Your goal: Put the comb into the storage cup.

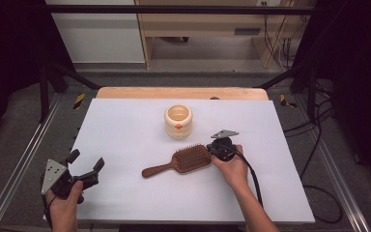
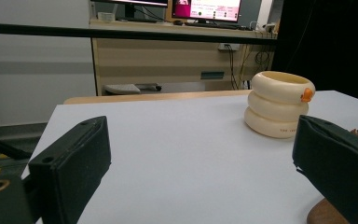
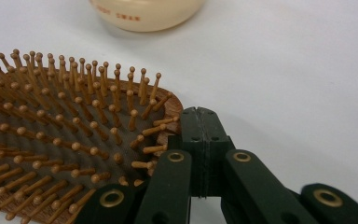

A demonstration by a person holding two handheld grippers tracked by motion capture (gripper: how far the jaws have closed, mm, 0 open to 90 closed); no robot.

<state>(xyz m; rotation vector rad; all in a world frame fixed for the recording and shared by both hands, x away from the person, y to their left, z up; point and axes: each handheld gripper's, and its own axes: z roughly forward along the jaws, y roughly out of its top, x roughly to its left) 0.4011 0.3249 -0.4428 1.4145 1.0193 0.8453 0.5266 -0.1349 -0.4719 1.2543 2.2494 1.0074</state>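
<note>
A wooden paddle hairbrush (image 1: 183, 162) lies bristles up in the middle of the white table (image 1: 125, 145), its handle pointing left. My right gripper (image 1: 211, 150) is shut, its jaws pressed together with nothing between them. In the right gripper view, the closed tips (image 3: 200, 122) sit against the right rim of the hairbrush (image 3: 65, 140) head. A cream ringed cup (image 1: 178, 121) with an orange spot stands just behind the brush. My left gripper (image 1: 86, 160) rests open near the table's front left corner, and between its jaws the cup (image 2: 279, 102) is seen far off.
A wooden strip (image 1: 181, 93) runs along the table's far edge. Metal rails (image 1: 24, 159) flank the table on both sides, and cables (image 1: 314, 145) lie on the floor to the right. A desk with screens (image 2: 205, 9) stands beyond.
</note>
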